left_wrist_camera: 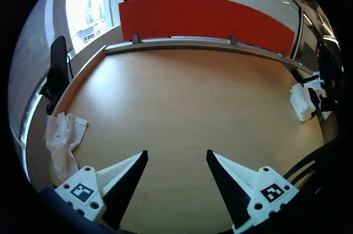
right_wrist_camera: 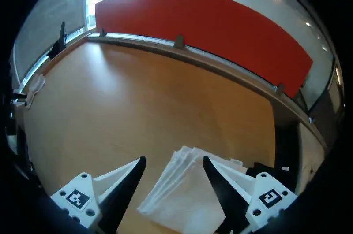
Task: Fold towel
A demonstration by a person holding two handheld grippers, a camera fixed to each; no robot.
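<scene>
A stack of folded white towels [right_wrist_camera: 187,190] lies on the wooden table [right_wrist_camera: 132,102], right under my right gripper [right_wrist_camera: 174,163], which stands open above it with nothing between its fingers. The same stack [left_wrist_camera: 302,102] appears at the table's right edge in the left gripper view. A crumpled white towel [left_wrist_camera: 64,139] lies at the left edge of the table [left_wrist_camera: 189,102], left of my left gripper [left_wrist_camera: 176,157], which is open over bare wood. That loose towel [right_wrist_camera: 34,87] is seen small at the far left in the right gripper view.
A red divider panel [left_wrist_camera: 203,16] runs along the table's far edge. A black office chair [left_wrist_camera: 57,71] stands beyond the left edge by the window. Dark objects [left_wrist_camera: 324,84] sit past the folded stack at the right.
</scene>
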